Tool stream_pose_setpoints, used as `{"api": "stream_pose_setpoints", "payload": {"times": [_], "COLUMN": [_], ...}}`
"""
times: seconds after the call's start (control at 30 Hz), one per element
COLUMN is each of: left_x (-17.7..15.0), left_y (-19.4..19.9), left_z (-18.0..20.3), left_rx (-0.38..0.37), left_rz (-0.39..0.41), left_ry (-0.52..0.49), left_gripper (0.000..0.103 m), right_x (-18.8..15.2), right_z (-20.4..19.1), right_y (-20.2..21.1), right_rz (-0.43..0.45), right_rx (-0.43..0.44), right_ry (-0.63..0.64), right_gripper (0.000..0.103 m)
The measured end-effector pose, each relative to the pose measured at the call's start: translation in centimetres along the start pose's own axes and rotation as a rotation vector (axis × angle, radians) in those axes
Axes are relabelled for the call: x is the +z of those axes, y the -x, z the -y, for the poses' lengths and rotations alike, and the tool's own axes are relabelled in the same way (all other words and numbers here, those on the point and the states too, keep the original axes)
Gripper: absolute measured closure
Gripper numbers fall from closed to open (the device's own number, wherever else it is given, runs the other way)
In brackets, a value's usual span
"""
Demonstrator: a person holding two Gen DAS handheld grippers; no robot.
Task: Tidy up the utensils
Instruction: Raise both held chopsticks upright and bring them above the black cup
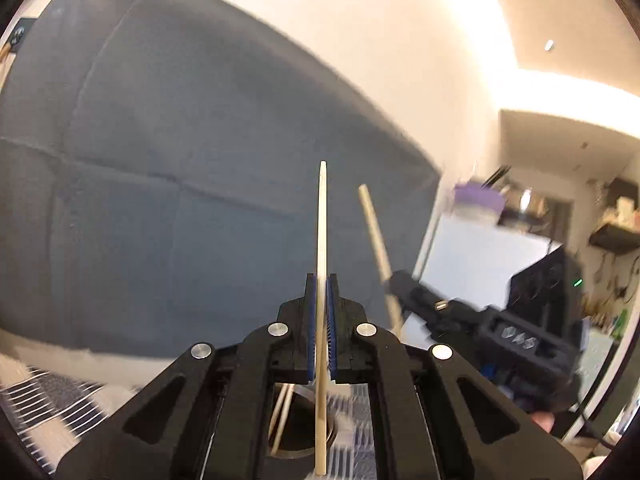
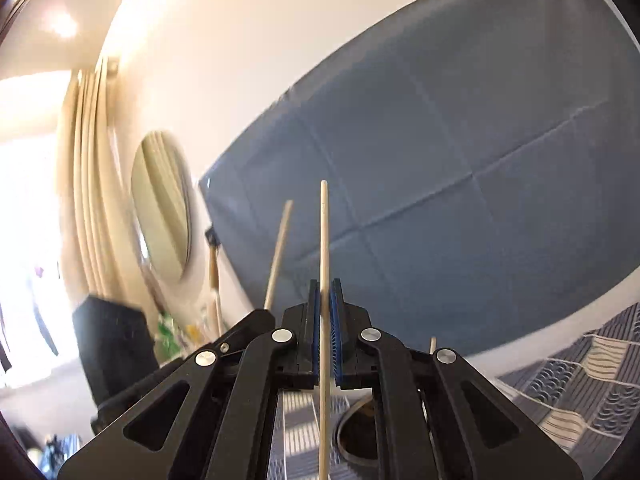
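Blue-grey wall sheet [image 1: 200, 168] | patterned tablecloth [image 2: 580, 392] | both jaws clamp chopsticks

Both tongs, the left tongs [image 1: 322, 280] and the right tongs [image 2: 326, 284], are matte black linkages with triangular cutouts, round silver pivot screws beside ribbed blue pads.

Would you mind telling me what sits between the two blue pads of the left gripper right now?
A single wooden chopstick, clamped upright between the blue pads of the left gripper; the left wrist view shows it.
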State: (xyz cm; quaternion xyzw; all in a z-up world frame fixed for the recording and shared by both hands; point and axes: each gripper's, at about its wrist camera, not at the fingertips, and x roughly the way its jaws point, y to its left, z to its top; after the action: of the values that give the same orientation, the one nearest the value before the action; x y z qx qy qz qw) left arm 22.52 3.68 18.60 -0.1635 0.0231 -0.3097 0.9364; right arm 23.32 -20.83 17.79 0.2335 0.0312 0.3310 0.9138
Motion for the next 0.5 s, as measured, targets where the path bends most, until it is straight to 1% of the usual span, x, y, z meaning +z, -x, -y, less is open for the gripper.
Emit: {"api": "stream_pose_setpoints", "payload": {"times": [0.03,0.07,0.13,0.2,0.27,0.3,0.33,0.37,0.4,0.43,0.5], "left_x": [-0.3,-0.8,-1.8,-3.2,-4.2,-4.6,-4.8,-5.2,-5.5,-5.7,-5.9], "left_y": [-0.2,-0.5,-1.0,-1.4,-1.8,-2.2,-2.5,-2.7,-2.8,-3.0,-3.4], "left_z": [-0.2,-0.4,-1.1,-2.4,-3.2,-3.2,-3.2,-3.3,-3.3,-3.2,-3.2], "left_rx": [-0.017,-0.019,-0.029,-0.064,-0.069,-0.021,-0.001,-0.028,-0.034,-0.019,-0.018], "left_rz": [0.035,0.065,0.106,0.131,0.149,0.131,0.128,0.121,0.121,0.121,0.106], "left_ry": [0.008,0.005,0.01,0.056,0.068,0.036,0.018,0.014,0.007,-0.007,-0.011], "left_gripper": [0.098,0.098,0.098,0.098,0.098,0.098,0.098,0.098,0.098,0.098,0.098], "right_x": [-0.1,-0.4,-0.9,-1.7,-2.1,-2.5,-2.7,-2.9,-3.2,-3.4,-3.9], "right_z": [0.5,1.2,2.4,3.8,5.0,5.7,6.0,6.4,6.6,6.7,6.8], "right_y": [-0.4,-0.8,-1.3,-1.6,-2.2,-2.6,-2.9,-3.3,-3.7,-4.1,-5.0], "right_rz": [0.02,0.046,0.087,0.134,0.125,0.116,0.11,0.101,0.095,0.089,0.068], "right_rx": [0.013,0.035,0.039,0.052,0.055,0.055,0.05,0.039,0.028,0.022,0.002], "right_ry": [-0.02,-0.048,-0.075,-0.082,-0.099,-0.116,-0.12,-0.119,-0.115,-0.113,-0.103], "right_gripper": [0.098,0.098,0.098,0.098,0.098,0.098,0.098,0.098,0.098,0.098,0.098]}}
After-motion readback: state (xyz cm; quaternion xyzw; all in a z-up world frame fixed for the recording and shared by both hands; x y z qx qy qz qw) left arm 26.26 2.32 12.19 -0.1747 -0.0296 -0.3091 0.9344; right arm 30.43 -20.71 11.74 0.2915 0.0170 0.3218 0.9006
